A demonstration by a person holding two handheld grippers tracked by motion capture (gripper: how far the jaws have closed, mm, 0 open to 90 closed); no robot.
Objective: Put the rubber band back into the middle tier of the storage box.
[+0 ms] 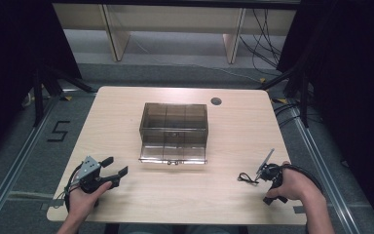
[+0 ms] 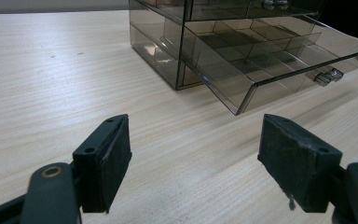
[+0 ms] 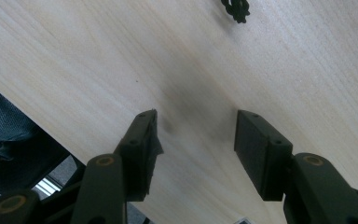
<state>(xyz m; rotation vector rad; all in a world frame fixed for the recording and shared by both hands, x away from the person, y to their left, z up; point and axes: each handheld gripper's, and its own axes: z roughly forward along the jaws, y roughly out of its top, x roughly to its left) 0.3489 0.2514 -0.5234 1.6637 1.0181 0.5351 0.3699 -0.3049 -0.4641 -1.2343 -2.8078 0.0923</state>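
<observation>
A smoky see-through drawer box (image 1: pixel 174 122) stands at the middle of the table. Its bottom drawer (image 1: pixel 173 153) is pulled out toward me and has several bare compartments. In the left gripper view the box (image 2: pixel 168 32) and the drawer (image 2: pixel 270 60) lie ahead to the right. My left gripper (image 1: pixel 116 165) (image 2: pixel 193 158) is open near the front left, short of the drawer, nothing between its pads. My right gripper (image 1: pixel 263 178) (image 3: pixel 196 135) is open at the front right, tilted down at the tabletop. A small black tangled item (image 1: pixel 246 178) (image 3: pixel 236 9) lies just beside it.
The wooden table (image 1: pixel 126 112) has a round cable hole (image 1: pixel 216 101) at the back right. The near table edge and a person's trouser leg (image 3: pixel 4 135) appear in the right gripper view. Dark stands and cables (image 1: pixel 292 97) flank the table on the floor.
</observation>
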